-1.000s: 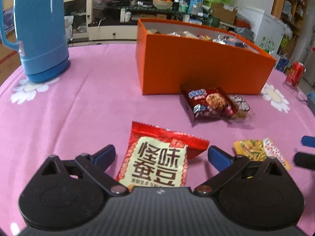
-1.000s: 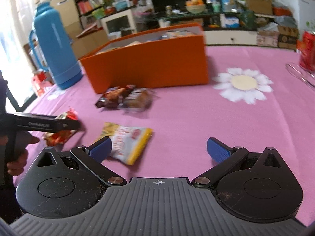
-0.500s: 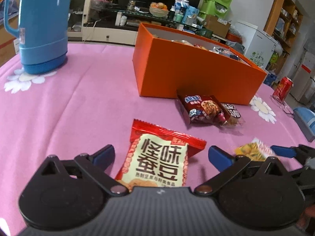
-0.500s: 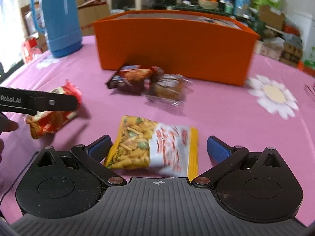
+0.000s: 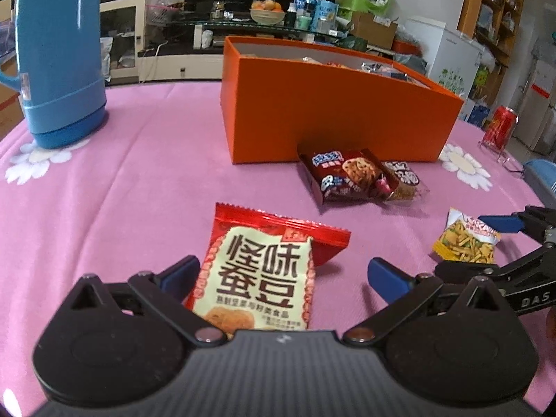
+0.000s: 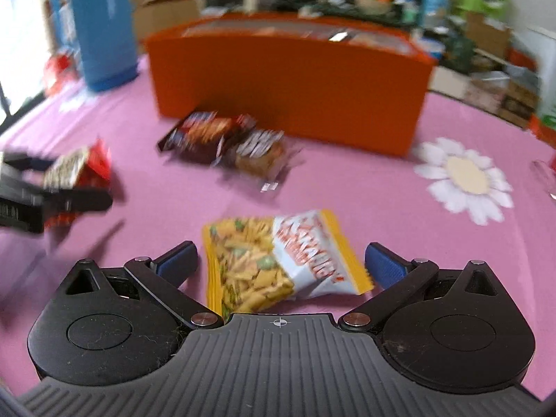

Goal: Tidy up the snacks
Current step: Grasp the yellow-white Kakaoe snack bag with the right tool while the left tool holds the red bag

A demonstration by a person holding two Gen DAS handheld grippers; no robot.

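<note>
My left gripper (image 5: 283, 274) is open, with a red and cream snack packet (image 5: 264, 271) lying flat on the pink tablecloth between its fingers. My right gripper (image 6: 281, 260) is open around a yellow and white snack packet (image 6: 281, 260), which also shows in the left wrist view (image 5: 465, 241). An orange box (image 5: 333, 118) with several snacks inside stands behind. A brown cookie packet (image 5: 344, 173) and a small clear-wrapped cake (image 5: 403, 180) lie in front of the box. The right wrist view is blurred.
A tall blue thermos (image 5: 59, 55) stands at the far left of the table. A red can (image 5: 500, 127) stands at the far right edge. White daisy prints (image 6: 465, 180) mark the pink cloth. Shelves and furniture fill the room behind.
My right gripper has moved forward, so the yellow packet lies deeper between its fingers. The left gripper has shifted slightly; the red packet stays between its fingers.
</note>
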